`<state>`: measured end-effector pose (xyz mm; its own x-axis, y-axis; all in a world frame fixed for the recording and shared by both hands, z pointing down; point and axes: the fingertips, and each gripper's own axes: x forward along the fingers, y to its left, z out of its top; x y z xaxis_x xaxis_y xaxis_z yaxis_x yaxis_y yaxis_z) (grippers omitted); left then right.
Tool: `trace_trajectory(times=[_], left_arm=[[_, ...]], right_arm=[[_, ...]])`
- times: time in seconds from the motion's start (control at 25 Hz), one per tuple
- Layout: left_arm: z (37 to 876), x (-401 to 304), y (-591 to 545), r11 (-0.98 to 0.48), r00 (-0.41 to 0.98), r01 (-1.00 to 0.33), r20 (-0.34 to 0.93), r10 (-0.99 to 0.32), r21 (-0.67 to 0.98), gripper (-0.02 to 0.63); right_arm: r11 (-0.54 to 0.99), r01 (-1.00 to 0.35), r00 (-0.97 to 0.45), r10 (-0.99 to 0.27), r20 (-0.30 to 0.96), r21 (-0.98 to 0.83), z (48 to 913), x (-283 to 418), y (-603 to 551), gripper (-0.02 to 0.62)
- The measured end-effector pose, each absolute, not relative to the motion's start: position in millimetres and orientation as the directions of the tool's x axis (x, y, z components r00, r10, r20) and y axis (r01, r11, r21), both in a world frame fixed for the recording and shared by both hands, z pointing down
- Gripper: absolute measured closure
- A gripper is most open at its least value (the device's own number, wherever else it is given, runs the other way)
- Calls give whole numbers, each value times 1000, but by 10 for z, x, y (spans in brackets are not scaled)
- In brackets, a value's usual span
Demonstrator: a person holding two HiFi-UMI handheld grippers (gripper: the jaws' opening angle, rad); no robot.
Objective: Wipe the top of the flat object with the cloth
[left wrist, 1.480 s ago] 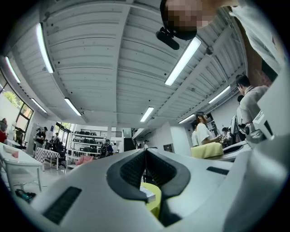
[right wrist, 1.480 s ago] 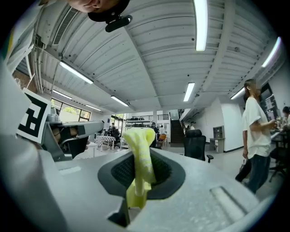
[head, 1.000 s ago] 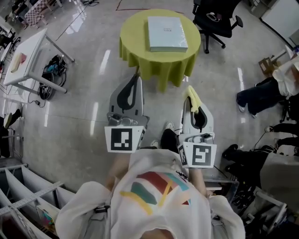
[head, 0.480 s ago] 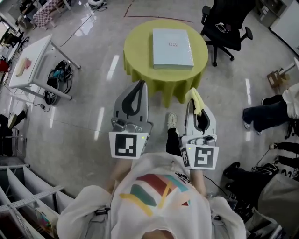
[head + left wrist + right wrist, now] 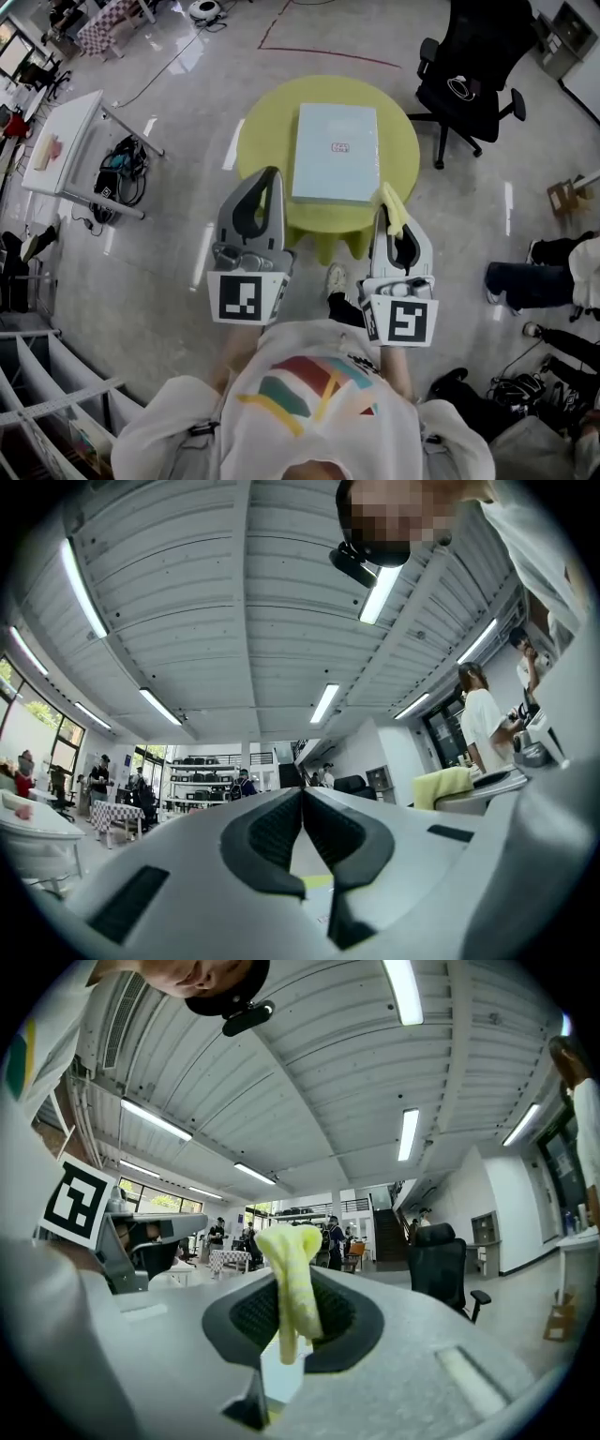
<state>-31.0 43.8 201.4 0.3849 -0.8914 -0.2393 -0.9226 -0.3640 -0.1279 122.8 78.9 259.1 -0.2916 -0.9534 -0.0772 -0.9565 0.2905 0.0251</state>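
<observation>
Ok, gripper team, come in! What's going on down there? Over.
Left gripper shut, empty. Right gripper shut on yellow cloth. Pale blue flat box on round yellow-green table. Nothing lying on its top.

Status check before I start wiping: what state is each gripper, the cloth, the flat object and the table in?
Left gripper: shut, empty.
Right gripper: shut on the cloth.
Cloth: clamped, free end sticking up.
Flat object: lying flat on the table, untouched.
Table: draped in yellow-green.
</observation>
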Motion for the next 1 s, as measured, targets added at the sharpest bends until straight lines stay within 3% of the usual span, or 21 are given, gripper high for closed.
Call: trace_trajectory(times=[0.72,1.0], left_arm=[[2092,47,-885,-374,393,-917,-163,-905,-137,589],[1892,79,-1167,-425,447,-894,-216,-868,-141,589]], right_arm=[[351,-936,-350,-936,26,28,2764,1433,-745,568],[349,-927,-357,-934,-37,137,2499,1260,-923,569]])
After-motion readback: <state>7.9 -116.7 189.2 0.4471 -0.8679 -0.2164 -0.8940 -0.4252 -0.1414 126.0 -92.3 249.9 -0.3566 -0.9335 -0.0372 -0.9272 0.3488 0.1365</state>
